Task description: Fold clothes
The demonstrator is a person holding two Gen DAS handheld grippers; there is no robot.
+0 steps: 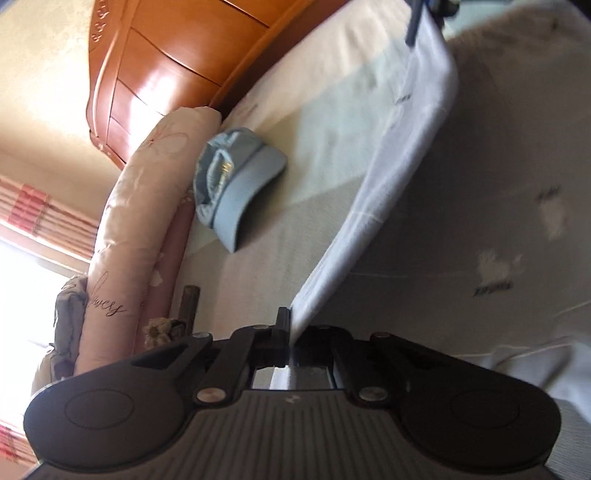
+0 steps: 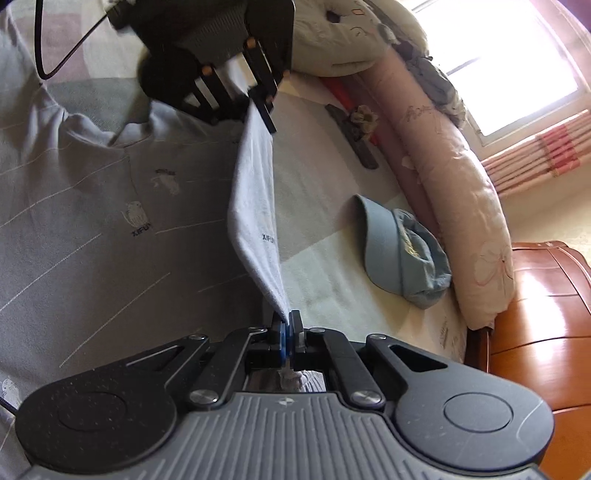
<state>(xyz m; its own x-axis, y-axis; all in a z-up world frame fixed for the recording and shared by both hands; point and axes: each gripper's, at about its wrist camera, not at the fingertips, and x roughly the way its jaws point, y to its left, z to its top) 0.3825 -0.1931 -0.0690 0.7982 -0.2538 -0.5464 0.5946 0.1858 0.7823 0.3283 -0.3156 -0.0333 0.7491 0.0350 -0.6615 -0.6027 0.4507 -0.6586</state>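
Pale blue-grey cotton fills the left wrist view: the garment point(image 1: 402, 173) has one edge stretched taut in the air above the bed point(image 1: 325, 122), running from your left gripper point(image 1: 290, 325), whose jaws are clamped on its near corner, up to the right gripper point(image 1: 417, 22) near the top edge, where only a sliver of it shows. A light blue cap point(image 1: 236, 188) lies on the bed just beside the rolled pink quilt point(image 1: 147, 192) along the bed's far side, with the wooden headboard point(image 1: 166, 66) beyond. Motion blur softens the printed cloth on the right, so you cannot read where garment ends and sheet begins there.

From the right wrist view, your right gripper point(image 2: 290, 323) is pinched tight on the other corner, a little cloth bunched behind the pads. The lifted edge climbs to the left gripper point(image 2: 264, 107) at the top. The rest of the garment point(image 2: 110, 177) lies spread on the bed point(image 2: 332, 266), towards its left side.

To fold well, I judge you should keep both corners level and the edge tight, carry it across together, and lay it down square, clear of the cap point(image 2: 399, 247). The far hem is cut off, so alignment is hard to judge.
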